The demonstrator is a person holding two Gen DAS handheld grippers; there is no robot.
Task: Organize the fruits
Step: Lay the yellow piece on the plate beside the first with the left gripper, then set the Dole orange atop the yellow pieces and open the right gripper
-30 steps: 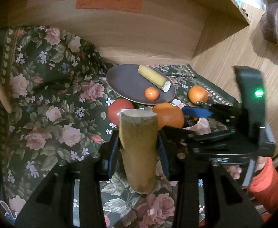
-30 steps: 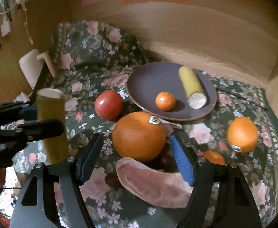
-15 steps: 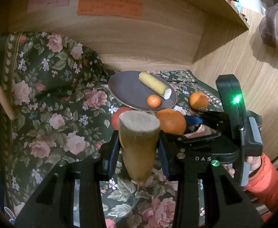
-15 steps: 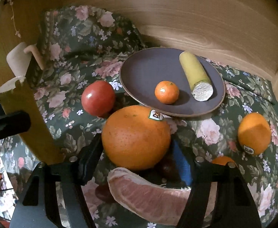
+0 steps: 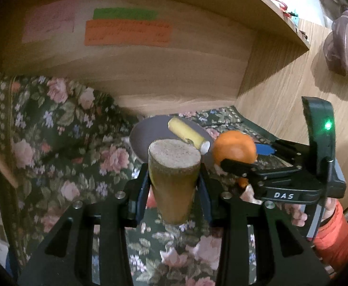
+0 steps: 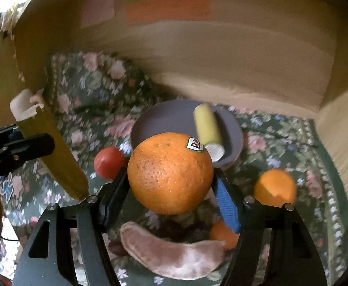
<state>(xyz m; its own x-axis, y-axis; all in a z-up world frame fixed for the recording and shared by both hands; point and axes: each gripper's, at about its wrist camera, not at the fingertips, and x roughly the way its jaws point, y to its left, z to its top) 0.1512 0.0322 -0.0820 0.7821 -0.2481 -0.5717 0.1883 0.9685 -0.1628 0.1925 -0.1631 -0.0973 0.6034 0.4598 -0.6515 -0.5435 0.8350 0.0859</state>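
In our left tool [image 5: 175,186] we have a cut banana piece [image 5: 174,178] clamped upright between the fingers, its flat cut end facing up, held above the floral cloth [image 5: 62,147]. Our right tool [image 6: 171,190] is closed on a large orange [image 6: 170,172] with a sticker on top, held clear of the cloth, with a pink pomelo segment [image 6: 171,255] below it. Behind sits the dark plate [image 6: 164,119] carrying another banana piece [image 6: 208,131], with a red tomato [image 6: 108,162] just left of it and a smaller orange [image 6: 275,188] off to the right.
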